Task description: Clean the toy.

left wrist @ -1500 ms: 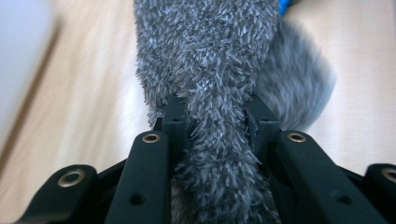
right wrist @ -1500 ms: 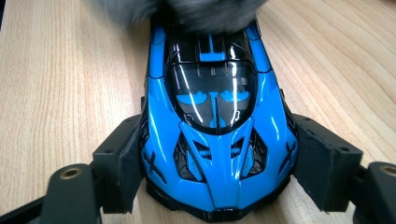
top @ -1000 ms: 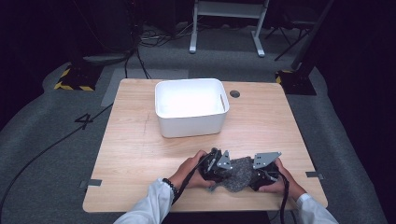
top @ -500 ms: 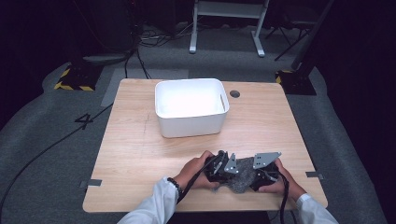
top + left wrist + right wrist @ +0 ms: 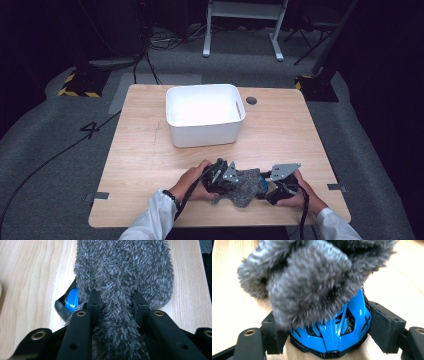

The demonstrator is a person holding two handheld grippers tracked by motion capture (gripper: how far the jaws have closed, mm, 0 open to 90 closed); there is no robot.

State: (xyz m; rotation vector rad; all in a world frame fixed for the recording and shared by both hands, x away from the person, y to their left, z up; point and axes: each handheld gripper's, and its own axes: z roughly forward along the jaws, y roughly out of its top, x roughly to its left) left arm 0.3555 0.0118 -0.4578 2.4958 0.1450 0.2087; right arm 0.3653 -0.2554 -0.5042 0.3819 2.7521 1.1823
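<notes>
At the six o'clock edge of the pale wooden table, a fuzzy grey fabric piece lies stretched between the two tools, its long axis running roughly from nine to three o'clock across the high view. One end is bunched into the left gripper, whose black jaws are clamped tight on a narrow neck of the pile; in the left gripper view the fabric widens away from the jaws toward twelve o'clock. The other end drapes over a glossy blue plastic toy car, which points nose-first toward six o'clock in the right gripper view and sits pinched between the pads of the right gripper. A sliver of the car shows at nine o'clock of the fabric in the left gripper view.

Both forearms enter from six o'clock, hands low over the table, the grippers facing each other.

Against the earlier frames, the left gripper has slid a little toward three o'clock, bunching the fabric closer to the right gripper, which has kept its place.

A white rectangular plastic bin stands well apart at twelve o'clock.
</notes>
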